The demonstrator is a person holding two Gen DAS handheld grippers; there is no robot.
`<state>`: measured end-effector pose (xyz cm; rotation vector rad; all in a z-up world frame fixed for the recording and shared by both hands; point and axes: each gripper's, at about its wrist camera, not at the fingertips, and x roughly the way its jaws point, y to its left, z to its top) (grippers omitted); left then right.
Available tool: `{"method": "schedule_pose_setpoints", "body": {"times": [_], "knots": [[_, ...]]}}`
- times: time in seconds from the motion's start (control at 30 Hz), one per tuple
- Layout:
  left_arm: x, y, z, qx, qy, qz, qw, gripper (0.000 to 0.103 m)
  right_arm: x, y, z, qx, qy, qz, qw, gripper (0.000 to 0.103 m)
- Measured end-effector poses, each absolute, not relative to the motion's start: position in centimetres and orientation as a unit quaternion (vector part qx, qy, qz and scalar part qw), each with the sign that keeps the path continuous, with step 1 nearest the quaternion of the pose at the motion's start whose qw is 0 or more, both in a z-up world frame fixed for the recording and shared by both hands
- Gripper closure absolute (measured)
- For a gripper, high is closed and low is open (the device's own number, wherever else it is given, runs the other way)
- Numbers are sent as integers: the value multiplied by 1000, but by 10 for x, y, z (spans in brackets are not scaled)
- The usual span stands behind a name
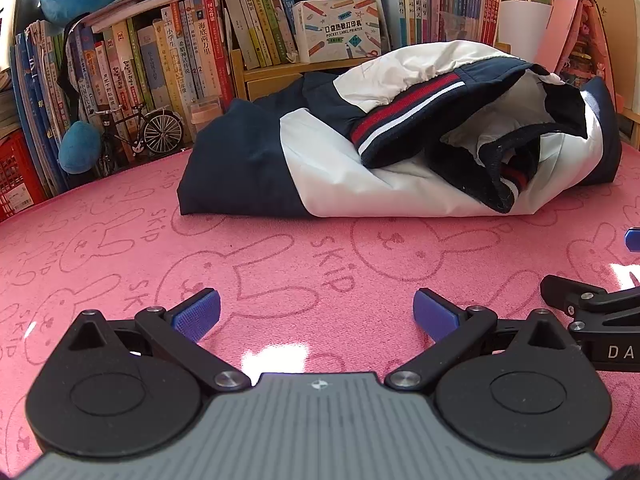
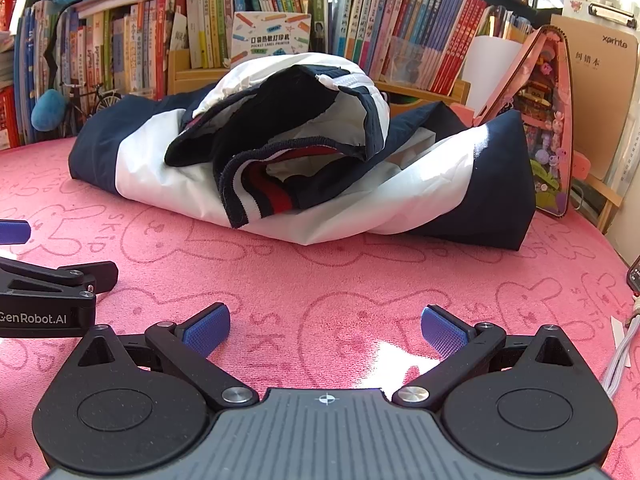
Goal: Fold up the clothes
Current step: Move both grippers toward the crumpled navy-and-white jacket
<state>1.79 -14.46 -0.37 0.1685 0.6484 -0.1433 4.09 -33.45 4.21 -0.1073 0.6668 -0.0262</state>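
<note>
Black left gripper, blue ribbed pads, silver screws

a navy-and-white jacket lies loosely folded on the pink mat.

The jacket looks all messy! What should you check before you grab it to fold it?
1. Left tool open and empty: ok, fingers spread, nothing between them.
2. Right tool open and empty: ok, same.
3. Jacket lying flat and ready to fold: not ok, it is bunched in a heap, with the striped ribbed hem flopped over the top.
4. Pink bunny mat bare between the tools and the jacket: ok.
5. Tools touching the jacket: not ok, both sit short of it, over the mat.
6. Where the sleeves are: cannot tell, the folds hide them.
</note>
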Motion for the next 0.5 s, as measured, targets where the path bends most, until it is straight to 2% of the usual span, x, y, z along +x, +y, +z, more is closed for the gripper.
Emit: {"method": "schedule_pose_setpoints", "body": {"times": [0.33, 0.5], "knots": [[17, -141, -6, 73, 316, -70, 943, 0, 43, -339, 41, -39, 333, -8, 942, 0], [30, -141, 22, 96, 280, -79, 952, 0, 45, -347, 39, -12, 342, -2, 939, 0]]}}
